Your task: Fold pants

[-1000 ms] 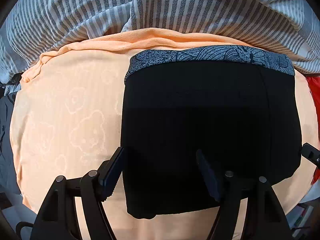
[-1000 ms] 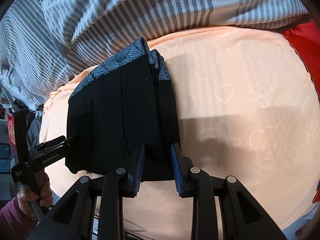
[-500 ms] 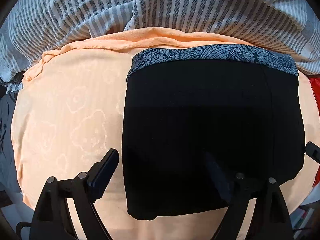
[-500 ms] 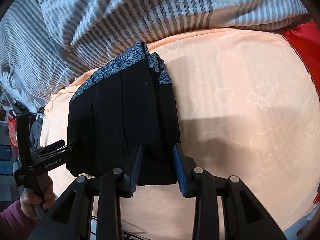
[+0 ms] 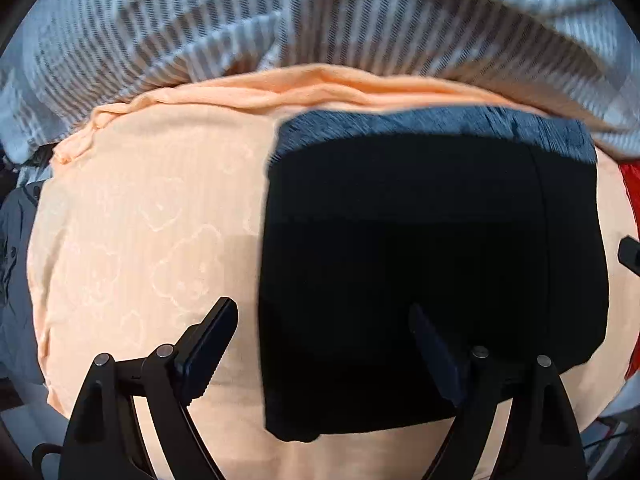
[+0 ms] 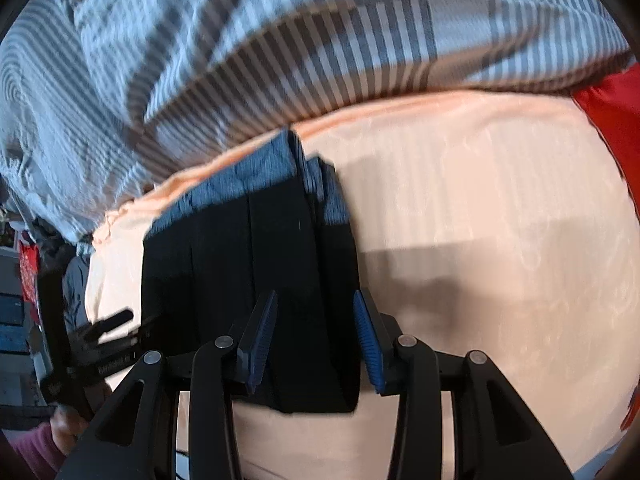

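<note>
The black pants (image 5: 432,272) lie folded into a flat rectangle on the peach bear-print cover (image 5: 152,232), their blue-grey patterned waistband (image 5: 432,130) at the far edge. My left gripper (image 5: 324,344) is open above the pants' near left corner, holding nothing. In the right wrist view the pants (image 6: 256,272) show as a stacked fold. My right gripper (image 6: 316,336) is open, its jaws on either side of the pants' near right edge and not closed on it. The left gripper (image 6: 108,328) shows at the far left there.
A grey-and-white striped blanket (image 5: 320,20) is bunched along the far side. Red fabric (image 6: 612,120) lies at the right edge. Dark grey cloth (image 5: 16,248) and clutter sit off the cover's left edge. The peach cover (image 6: 500,240) extends right of the pants.
My right gripper has opened wider around the pants' edge. My left gripper has drawn back and shifted left, opening a little more. The pants have not moved.
</note>
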`<state>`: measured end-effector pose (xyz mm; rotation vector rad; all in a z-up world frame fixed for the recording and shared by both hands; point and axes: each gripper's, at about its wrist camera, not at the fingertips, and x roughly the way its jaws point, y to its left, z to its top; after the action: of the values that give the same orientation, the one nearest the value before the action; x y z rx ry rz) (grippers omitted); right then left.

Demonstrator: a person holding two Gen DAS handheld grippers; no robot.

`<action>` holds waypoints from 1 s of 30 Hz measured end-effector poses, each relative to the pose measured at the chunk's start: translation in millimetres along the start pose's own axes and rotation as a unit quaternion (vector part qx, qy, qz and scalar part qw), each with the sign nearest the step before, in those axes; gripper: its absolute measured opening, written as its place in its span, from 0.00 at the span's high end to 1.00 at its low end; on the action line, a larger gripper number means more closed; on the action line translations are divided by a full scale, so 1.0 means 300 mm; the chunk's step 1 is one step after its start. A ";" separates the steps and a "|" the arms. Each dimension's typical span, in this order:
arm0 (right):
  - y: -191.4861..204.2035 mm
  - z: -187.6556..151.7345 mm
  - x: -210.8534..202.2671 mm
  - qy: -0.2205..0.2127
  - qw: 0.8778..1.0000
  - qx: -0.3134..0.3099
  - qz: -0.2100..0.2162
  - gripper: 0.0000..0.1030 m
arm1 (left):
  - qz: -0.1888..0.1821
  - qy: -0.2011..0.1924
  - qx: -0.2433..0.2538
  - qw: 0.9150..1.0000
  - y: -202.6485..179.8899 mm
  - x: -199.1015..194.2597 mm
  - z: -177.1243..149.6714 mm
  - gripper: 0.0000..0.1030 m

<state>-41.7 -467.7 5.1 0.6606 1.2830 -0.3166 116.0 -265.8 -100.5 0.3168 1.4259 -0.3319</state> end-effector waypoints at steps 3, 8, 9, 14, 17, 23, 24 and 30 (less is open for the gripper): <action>-0.010 0.054 0.018 -0.009 1.000 0.010 0.006 0.58 | -0.008 -0.008 -0.032 0.999 0.062 -0.017 0.029 0.14; -0.008 0.114 0.066 -0.006 0.999 0.015 0.030 0.58 | -0.023 0.004 -0.052 0.998 0.142 0.005 0.073 0.14; -0.006 0.123 0.079 -0.004 0.999 0.017 0.035 0.58 | -0.028 0.009 -0.054 0.998 0.151 0.013 0.076 0.14; 0.026 0.136 0.124 0.002 1.000 -0.003 0.018 0.85 | -0.060 0.031 -0.067 0.995 0.182 0.059 0.076 0.14; 0.012 0.130 0.142 0.010 1.000 -0.009 0.005 0.90 | -0.067 0.038 -0.063 0.995 0.172 0.075 0.066 0.14; -0.049 0.111 0.124 0.022 1.000 0.020 0.003 0.89 | -0.074 0.044 -0.063 0.994 0.173 0.097 0.065 0.14; -0.057 0.099 0.117 0.024 0.999 0.025 0.005 0.89 | -0.076 0.045 -0.062 0.994 0.176 0.099 0.069 0.14; -0.138 -0.009 0.074 0.045 0.997 0.064 0.004 0.62 | -0.079 0.042 -0.058 0.994 0.183 0.107 0.091 0.14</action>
<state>-61.2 -495.1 -27.8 0.7963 1.3530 -0.3695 166.6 -228.0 -128.2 0.1232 1.5504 -0.3663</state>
